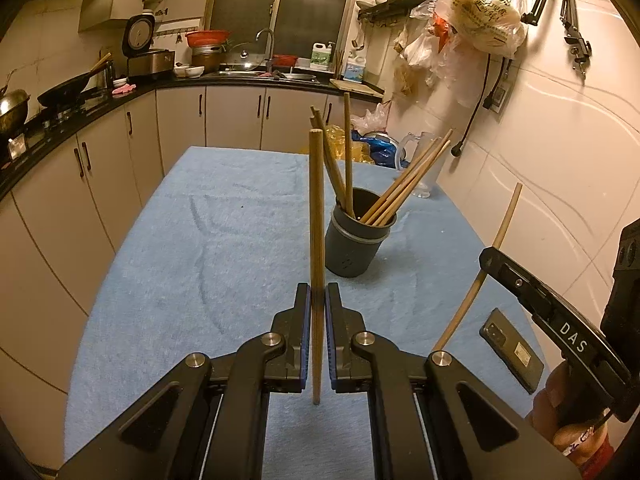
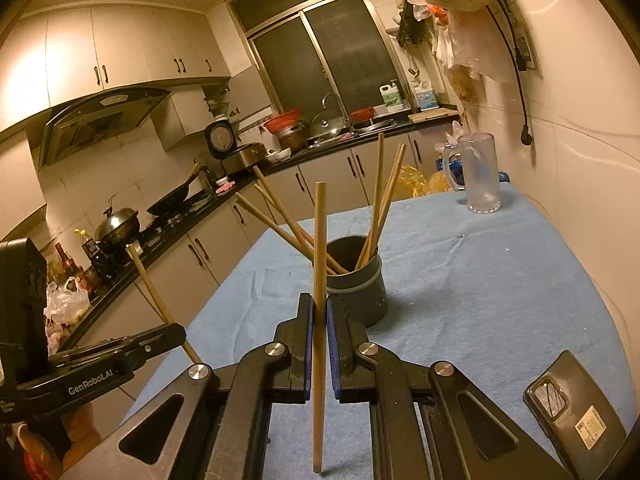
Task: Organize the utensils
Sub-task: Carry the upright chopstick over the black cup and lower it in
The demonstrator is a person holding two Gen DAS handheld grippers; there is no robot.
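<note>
**Two chopsticks held, holder just ahead**

A wooden chopstick [image 1: 317, 264] is pinched upright by the left gripper [image 1: 317, 304], its fingers pressed together on the lower shaft. A second chopstick [image 2: 319, 300] is clamped the same way by the right gripper [image 2: 319, 316]. The dark holder [image 1: 357, 240], already bristling with splayed chopsticks, is seen just ahead of both sets of fingers on the blue-covered bench [image 1: 180, 260].

A miss is judged possible: the leaning sticks crowd the holder's mouth, and a lowered tip could be deflected or the holder tipped. A phone [image 2: 576, 408] lies right of the right fingers and could be struck.

Both grippers are angled gently downward, side by side.
</note>
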